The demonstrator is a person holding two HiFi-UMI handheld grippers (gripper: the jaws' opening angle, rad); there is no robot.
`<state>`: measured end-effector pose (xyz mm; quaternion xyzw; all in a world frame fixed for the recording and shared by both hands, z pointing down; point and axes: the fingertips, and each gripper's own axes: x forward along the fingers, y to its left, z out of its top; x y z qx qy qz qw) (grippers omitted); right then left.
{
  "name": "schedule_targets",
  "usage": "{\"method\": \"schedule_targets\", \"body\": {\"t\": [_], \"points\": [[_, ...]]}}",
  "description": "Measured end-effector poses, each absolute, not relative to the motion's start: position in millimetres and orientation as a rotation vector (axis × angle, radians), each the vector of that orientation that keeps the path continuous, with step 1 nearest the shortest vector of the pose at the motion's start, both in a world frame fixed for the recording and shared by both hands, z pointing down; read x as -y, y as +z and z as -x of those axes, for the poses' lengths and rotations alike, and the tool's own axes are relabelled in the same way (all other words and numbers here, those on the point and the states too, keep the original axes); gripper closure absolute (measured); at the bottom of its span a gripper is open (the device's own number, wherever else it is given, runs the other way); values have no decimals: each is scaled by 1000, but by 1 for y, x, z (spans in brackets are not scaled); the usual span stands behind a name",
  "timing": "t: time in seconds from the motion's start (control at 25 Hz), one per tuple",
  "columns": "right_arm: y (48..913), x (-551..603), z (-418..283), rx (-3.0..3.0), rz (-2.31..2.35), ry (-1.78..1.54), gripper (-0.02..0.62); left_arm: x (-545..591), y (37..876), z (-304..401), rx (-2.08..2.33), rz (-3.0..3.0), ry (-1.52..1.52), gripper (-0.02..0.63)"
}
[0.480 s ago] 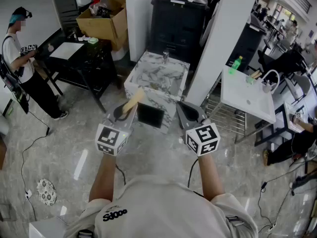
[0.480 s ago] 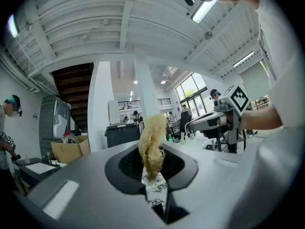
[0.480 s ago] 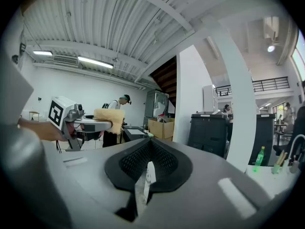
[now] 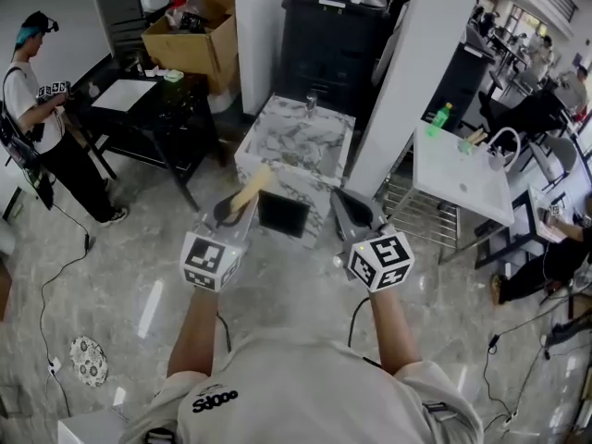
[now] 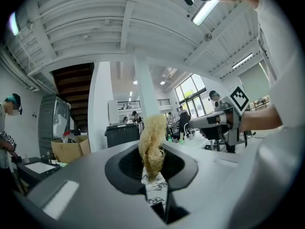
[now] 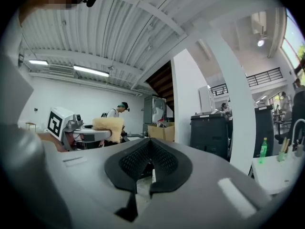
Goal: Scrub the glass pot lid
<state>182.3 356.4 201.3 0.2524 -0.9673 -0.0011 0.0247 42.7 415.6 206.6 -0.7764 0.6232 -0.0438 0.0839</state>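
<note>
Glass pot lid not in view; scrubbing apparently not begun. Left gripper (image 5: 154,178) jaws pinch a fibrous scrubber (image 5: 151,144); right gripper (image 6: 144,168) jaws closed, empty.

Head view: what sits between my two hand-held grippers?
Head view shows a dark square panel at the marble block's near side, between the left hand-held gripper and the right hand-held gripper.

Loofah scrubber (image 5: 151,137): lower end buried between the 2 pads of left gripper (image 5: 152,173). Dark square item (image 4: 285,215) by marble block (image 4: 301,141): cannot identify. Seated person (image 4: 558,259): cut by right edge. Small items on white table (image 4: 458,191): too small to name. Round patterned disc (image 4: 89,359), low left: nature unclear.
</note>
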Motion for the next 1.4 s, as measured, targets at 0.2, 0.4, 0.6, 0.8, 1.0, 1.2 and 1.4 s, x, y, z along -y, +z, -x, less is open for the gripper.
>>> {"method": "schedule_targets", "body": {"t": [0.2,0.4,0.6,0.8,1.0,1.2,1.4], "points": [[203,-364,-169,2979,-790,-5,592,-424,207,-27,-1853,2315,-123,558],[212,-378,-150,2941,-786,-10,594,-434,209,-6,-1855,2322,-107,558],[228,-379,-136,2917,-797,2,592,-431,221,11,-1860,2337,-102,558],[237,-370,-118,2891,-786,-10,591,-420,229,26,-1857,2358,-109,558],[242,-352,-110,2899,-795,6,591,-401,235,32,-1850,2371,-114,558],[247,-312,-102,2883,-805,36,591,-368,236,41,-1851,2368,-126,558],[247,-252,-94,2894,-839,79,592,-320,243,48,-1858,2383,-139,558]]}}
